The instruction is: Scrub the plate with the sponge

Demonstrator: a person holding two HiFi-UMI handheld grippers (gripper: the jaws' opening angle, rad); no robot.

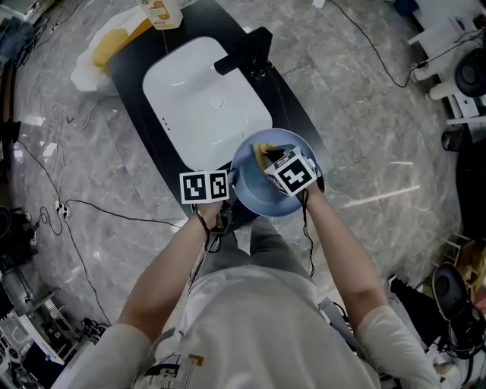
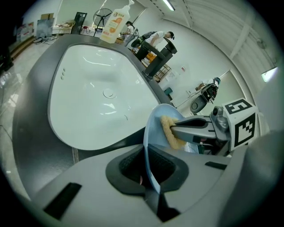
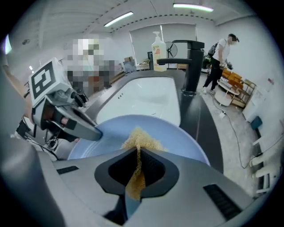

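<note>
Sink (image 1: 205, 99) lies just behind | my left gripper (image 2: 148, 173) clamps the plate (image 3: 186, 142) by its rim, steadying it | my right gripper (image 3: 135, 175) pinches the sponge (image 3: 141, 139), pressed against the plate for scrubbing.

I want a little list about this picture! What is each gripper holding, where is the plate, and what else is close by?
left gripper: shut on the rim of the plate
right gripper: shut on the sponge
sponge: yellow, pressed on the plate's face
plate: blue, held up at the near end of the sink
nearby: black faucet, soap bottle
</note>
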